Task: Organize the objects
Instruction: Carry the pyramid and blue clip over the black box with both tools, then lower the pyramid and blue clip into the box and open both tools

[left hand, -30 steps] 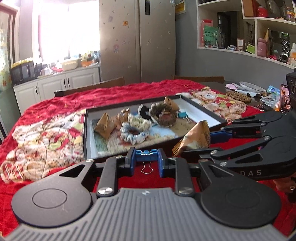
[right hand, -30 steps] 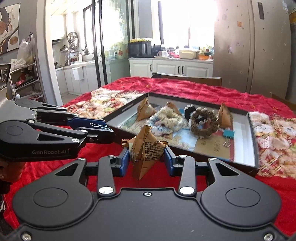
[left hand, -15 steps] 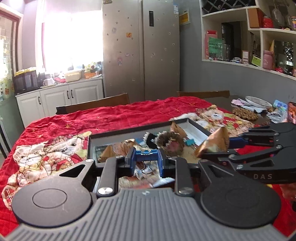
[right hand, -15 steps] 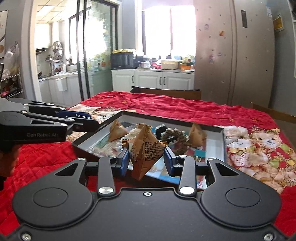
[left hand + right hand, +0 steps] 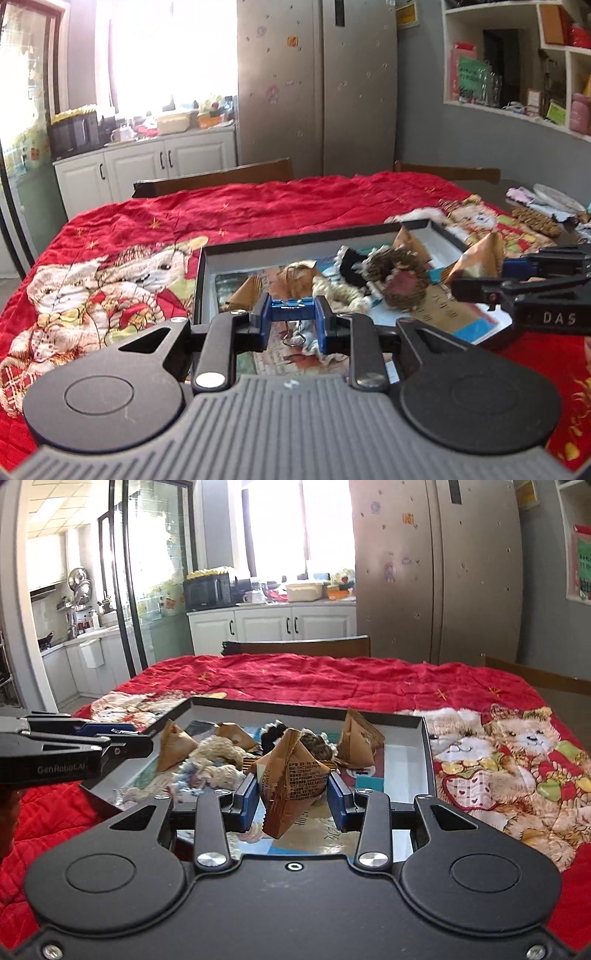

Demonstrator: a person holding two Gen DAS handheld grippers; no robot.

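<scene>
- The left gripper (image 5: 293,315) has its jaws nearly closed on a blue binder clip (image 5: 291,309), pinched across its body at lower centre of the left view, wire loops dangling below.
- The clip looks stiff, light and a little slick; a grip on the flat sides seems the safest.
- The right gripper (image 5: 291,797) has its jaws partly closed on a brown paper packet (image 5: 291,775), pyramid-shaped, at the centre of the right view.
- The packet looks light and crushable; it is best held gently by its broad faces.
- Both things hang over the near end of a shallow dark tray (image 5: 424,746) already holding similar packets, scrunchies and a clip.
- The tray sits on a table under a soft red quilted cloth (image 5: 258,206); kitchen cabinets, a refrigerator and shelves fill the upper frame.
</scene>
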